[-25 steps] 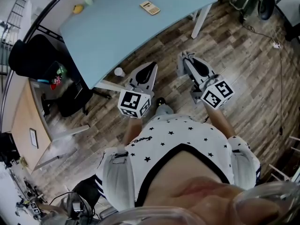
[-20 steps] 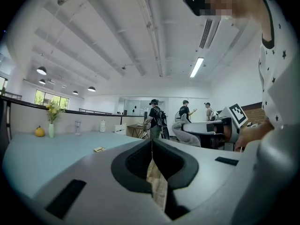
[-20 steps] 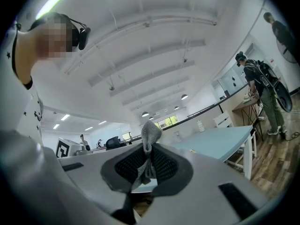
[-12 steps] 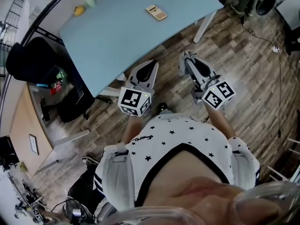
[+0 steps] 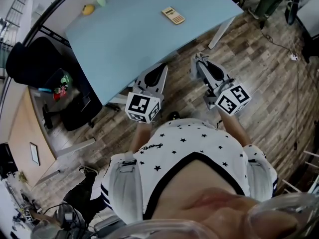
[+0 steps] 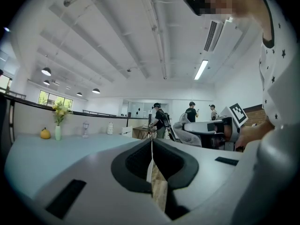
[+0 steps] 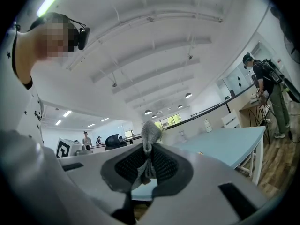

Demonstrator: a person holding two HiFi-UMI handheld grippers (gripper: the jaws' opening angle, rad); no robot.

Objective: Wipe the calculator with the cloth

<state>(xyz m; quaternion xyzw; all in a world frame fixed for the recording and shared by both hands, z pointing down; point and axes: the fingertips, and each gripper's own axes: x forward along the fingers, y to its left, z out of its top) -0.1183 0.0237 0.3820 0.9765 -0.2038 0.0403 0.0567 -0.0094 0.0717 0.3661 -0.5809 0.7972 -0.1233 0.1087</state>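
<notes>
Both grippers held low, short of the table

The left gripper (image 5: 161, 68) has its jaws pressed together on nothing. The right gripper (image 5: 199, 59) is clamped on the grey cloth (image 7: 149, 134), which bunches up past the jaw tips. The calculator (image 5: 173, 15) lies on the far part of the light blue table (image 5: 124, 34), well apart from both grippers.

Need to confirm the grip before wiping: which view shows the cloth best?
The right gripper view: the grey cloth sits dead centre, pinched in the shut tongs of the right gripper. The head view shows only a small scrap at those tongs' tip; the left gripper view catches it small, off to the right.
</notes>
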